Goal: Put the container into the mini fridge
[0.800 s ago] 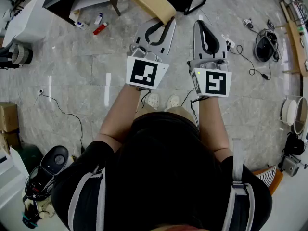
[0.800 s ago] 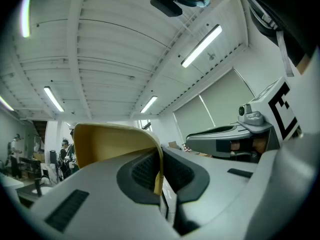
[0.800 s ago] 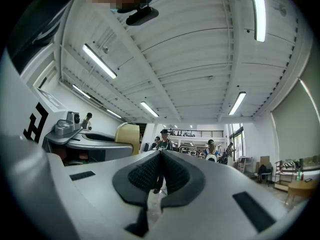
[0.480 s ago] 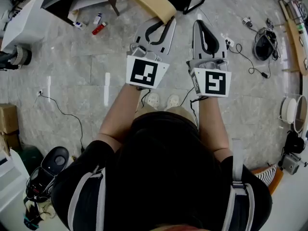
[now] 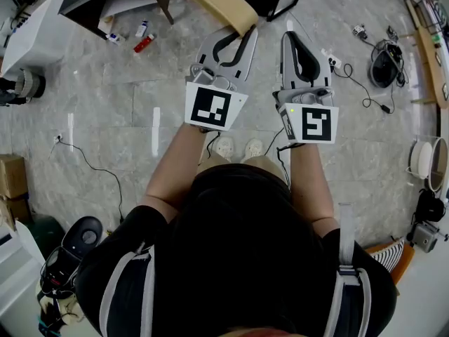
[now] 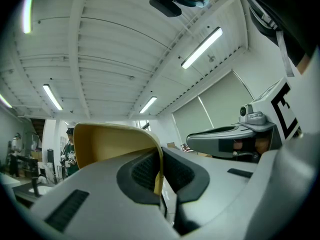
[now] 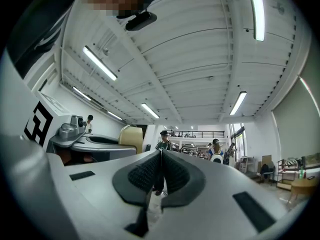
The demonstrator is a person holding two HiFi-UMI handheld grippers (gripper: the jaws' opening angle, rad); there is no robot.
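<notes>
No container and no mini fridge show in any view. A person stands over a stone floor and holds both grippers out in front, side by side. My left gripper (image 5: 246,34) is shut and empty, its tips close to the back of a tan chair (image 5: 217,2). In the left gripper view the jaws of my left gripper (image 6: 161,156) meet, with the tan chair (image 6: 110,141) just beyond them. My right gripper (image 5: 289,35) is shut too, with nothing between its pads (image 7: 145,171). Both gripper cameras look up at ceiling lights.
Cables and a power strip (image 5: 351,79) trail over the floor at the right, near a black round device (image 5: 384,69). A red bottle (image 5: 146,42) lies at the upper left beside a white cabinet (image 5: 38,34). Cardboard boxes (image 5: 10,174) stand at the left. Distant people (image 7: 162,139) stand ahead.
Nothing of note: both grippers keep the same pose, shut and empty. The head view has drifted very slightly.
</notes>
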